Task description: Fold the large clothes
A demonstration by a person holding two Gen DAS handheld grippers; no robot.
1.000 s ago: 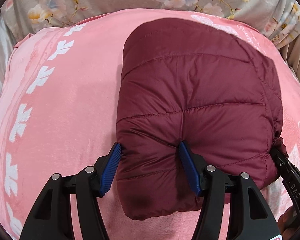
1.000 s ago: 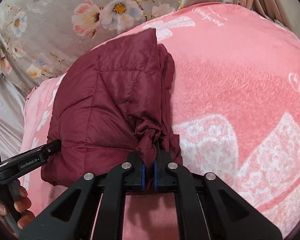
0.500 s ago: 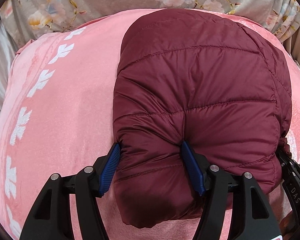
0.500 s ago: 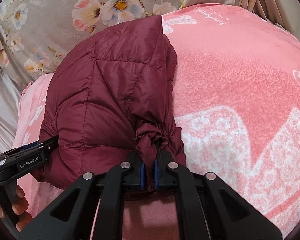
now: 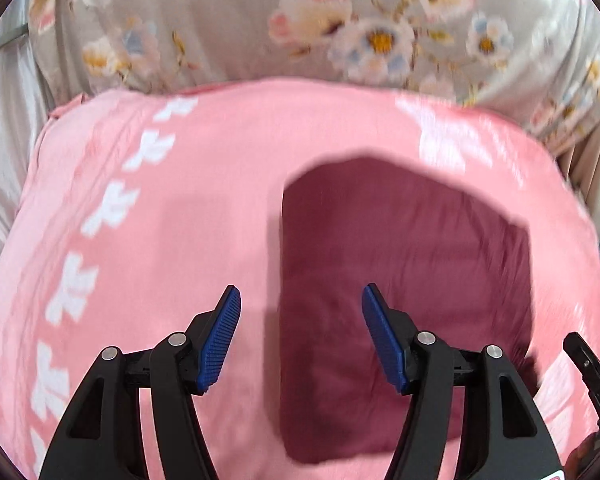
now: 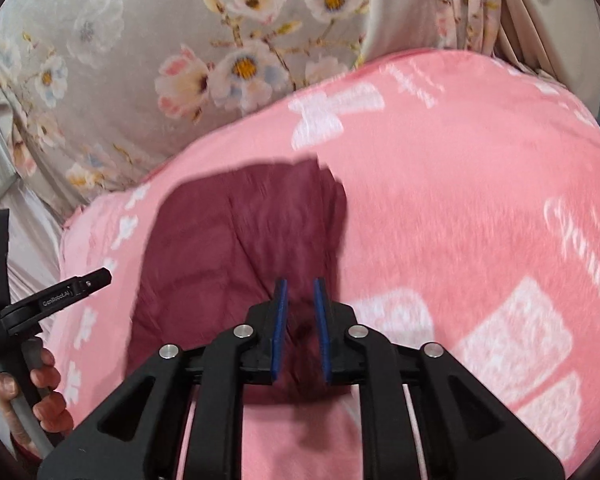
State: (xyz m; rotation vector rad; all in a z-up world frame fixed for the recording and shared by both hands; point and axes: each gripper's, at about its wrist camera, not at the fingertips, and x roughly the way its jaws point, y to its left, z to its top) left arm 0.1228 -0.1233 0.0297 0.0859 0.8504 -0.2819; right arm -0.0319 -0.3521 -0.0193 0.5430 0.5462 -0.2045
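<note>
We have released the folded maroon jacket (image 5: pixel 404 304) onto the pink blanket (image 5: pixel 160 220): left claw (image 5: pixel 300 332) stands open, right claw (image 6: pixel 298 326), just opening, grips nothing, leaving the fold undisturbed

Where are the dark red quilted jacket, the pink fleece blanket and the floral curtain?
Dark red quilted jacket (image 5: pixel 404 280), left wrist view: middle.
Pink fleece blanket (image 5: pixel 188 216), left wrist view: bare left part.
Floral curtain (image 6: pixel 148 60), right wrist view: upper-left folds.

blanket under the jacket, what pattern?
Pink blanket with white bow and lettering prints; clearest in the right wrist view.
</note>
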